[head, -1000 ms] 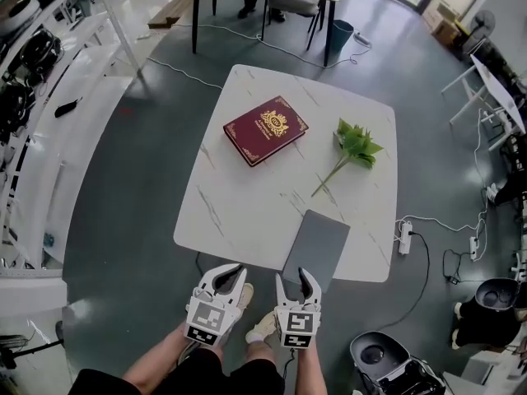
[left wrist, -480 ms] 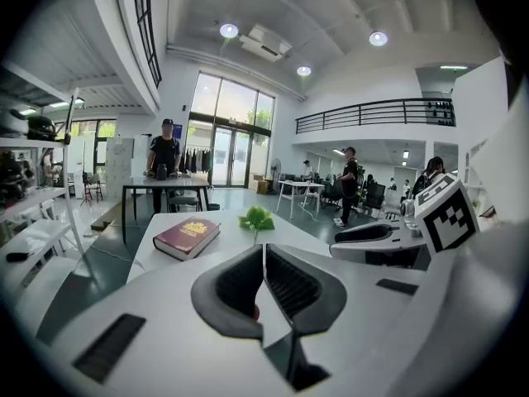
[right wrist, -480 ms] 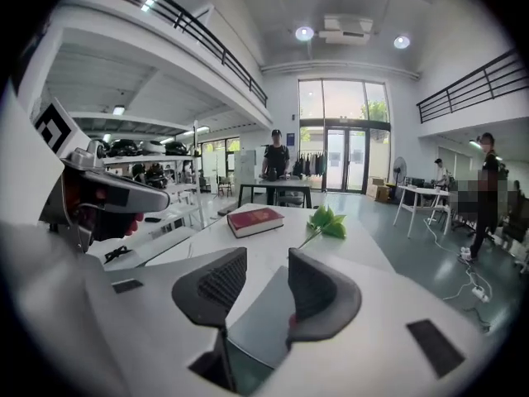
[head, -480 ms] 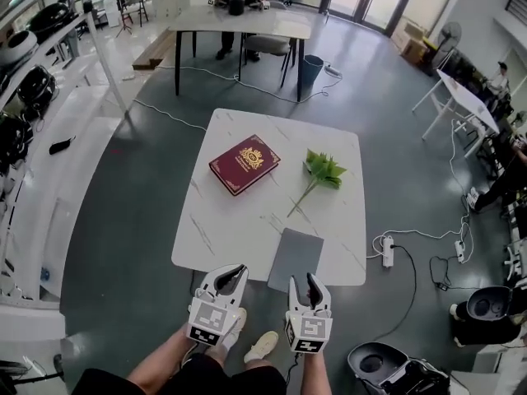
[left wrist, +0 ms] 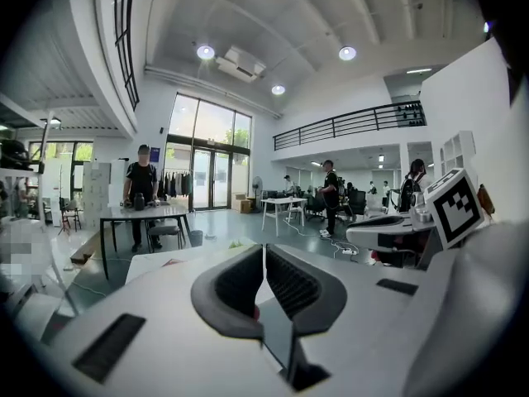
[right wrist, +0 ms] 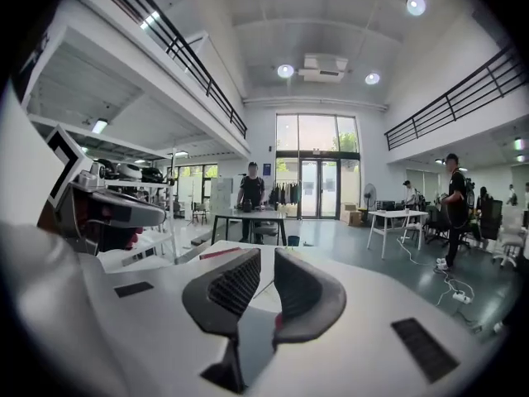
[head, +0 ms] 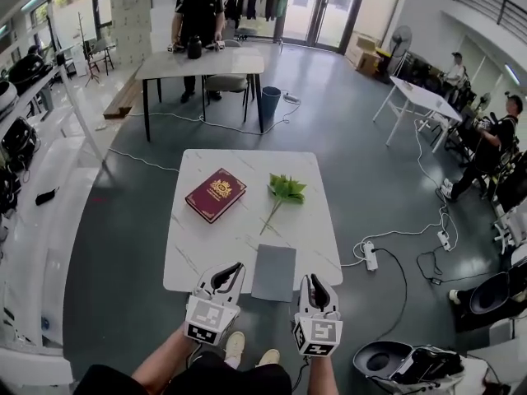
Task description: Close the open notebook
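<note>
The white counter (head: 196,252) stands in the middle of the head view. The notebook (head: 216,194) lies on its upper left part. It is red, has a gold emblem on the cover, and is already closed. Just to the right of it lies a green sprig (head: 282,189), with its stem pointing to the lower left. The two do not touch. A grey sheet (head: 274,271) lies flat at the lower edge of the counter, below the sprig.

Both tools are at the bottom of the frame, below the counter edge and well apart from the notebook. The left hand-held gripper (head: 226,276) is at the lower left of the grey sheet. In its own view the left hand-held gripper (left wrist: 264,259) has its jaws brought together, with only a thin slit and nothing between them. The right hand-held gripper (head: 314,286) is at the lower right of the sheet. In its own view the right hand-held gripper (right wrist: 266,263) shows a narrow gap between the jaws. They have just been closing, and no thing is between them. Both point almost level across the room.

At the top of the head view a person (head: 198,11) stands behind another table (head: 198,60). A power strip (head: 369,256) lies on the floor, to the right of the counter.
</note>
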The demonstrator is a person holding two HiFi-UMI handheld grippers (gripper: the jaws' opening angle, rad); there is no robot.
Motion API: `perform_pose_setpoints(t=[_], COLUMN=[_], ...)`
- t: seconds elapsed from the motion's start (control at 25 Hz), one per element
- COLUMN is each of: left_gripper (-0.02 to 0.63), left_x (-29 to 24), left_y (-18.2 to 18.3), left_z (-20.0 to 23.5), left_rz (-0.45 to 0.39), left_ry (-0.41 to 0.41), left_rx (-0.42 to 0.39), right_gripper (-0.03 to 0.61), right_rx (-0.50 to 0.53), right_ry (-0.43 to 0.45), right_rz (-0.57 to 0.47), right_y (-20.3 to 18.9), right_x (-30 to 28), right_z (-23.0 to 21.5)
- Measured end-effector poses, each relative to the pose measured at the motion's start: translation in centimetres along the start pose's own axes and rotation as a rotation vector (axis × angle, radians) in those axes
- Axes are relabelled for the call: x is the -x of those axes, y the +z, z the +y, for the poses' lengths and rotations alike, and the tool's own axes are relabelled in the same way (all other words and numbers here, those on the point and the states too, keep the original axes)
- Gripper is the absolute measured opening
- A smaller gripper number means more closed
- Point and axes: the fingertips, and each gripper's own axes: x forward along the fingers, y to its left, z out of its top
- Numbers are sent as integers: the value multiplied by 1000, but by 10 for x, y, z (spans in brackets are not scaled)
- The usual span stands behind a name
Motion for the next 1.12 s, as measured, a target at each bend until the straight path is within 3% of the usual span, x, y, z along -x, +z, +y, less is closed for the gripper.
perform_pose_setpoints(t=[0.36,0.72,1.12], left_gripper=[31,31,31], left_x=[-2,-6,-6], left_y=[29,23,19], left_z=[-24,-44,-50], left_rz=[-41,-24,-14], left_ry=[-56,-108,-112], left_rx=[-51,-69,-70], right_gripper=[17,17,15], right_rx=[-16,-21,-18], right_ry=[-74,-110,-104], right_rz=[-74,-77,-85], right_y=[19,12,12], right_x=[29,44,47], right_z=[-15,-24,-23])
